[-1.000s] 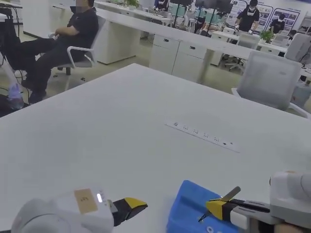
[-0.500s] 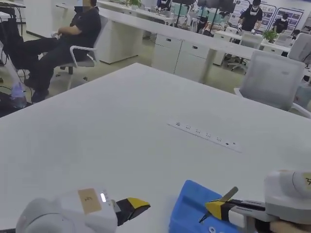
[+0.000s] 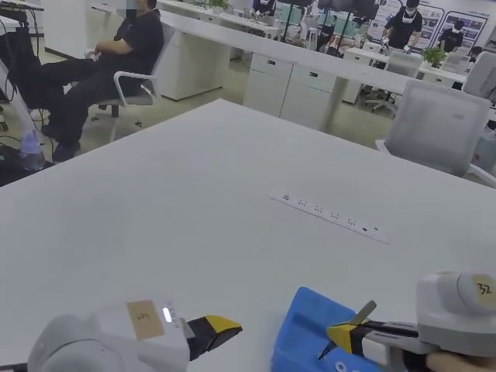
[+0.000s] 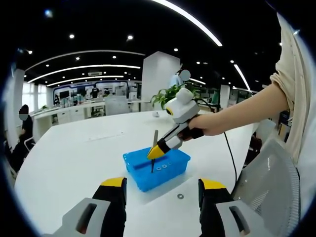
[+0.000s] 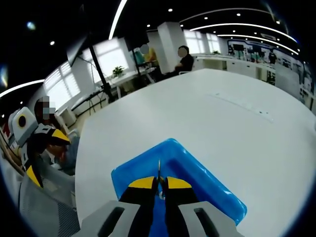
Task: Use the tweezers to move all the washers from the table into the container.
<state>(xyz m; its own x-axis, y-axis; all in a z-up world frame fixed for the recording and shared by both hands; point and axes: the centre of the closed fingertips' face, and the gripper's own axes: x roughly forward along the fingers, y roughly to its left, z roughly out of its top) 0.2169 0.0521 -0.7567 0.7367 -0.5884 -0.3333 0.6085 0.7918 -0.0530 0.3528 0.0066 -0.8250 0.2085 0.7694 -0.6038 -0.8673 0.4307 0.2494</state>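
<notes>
Hardly anything has moved since a second ago: my head turned a little, and both claws sit almost where they were. From my head I see my left claw (image 3: 219, 331) low over the big white table (image 3: 194, 194), with the blue plastic box (image 3: 298, 322) just to its right. My right claw (image 3: 345, 335) is over that box. It is squeezed tight on the thin grey metal tweezers (image 3: 363, 313), which point down into the box. From here the inside of the box is too blurry to tell.

The left claw's own view tells more. My left claw (image 4: 163, 183) is wide open and holds nothing. The box (image 4: 140, 173) lies just ahead of it, between its two jaws. A few small round metal washers (image 4: 164, 167) lie inside the box, under the tweezers' tip. One more silver washer (image 4: 180, 196) lies on the table, just ahead of the right-hand jaw and beside the box.

The right claw's view looks straight along the tweezers (image 5: 159, 170) into the box (image 5: 197, 163). I cannot tell if the tip holds a washer. The left claw (image 5: 47, 155) shows far off to the left, jaws apart.
</notes>
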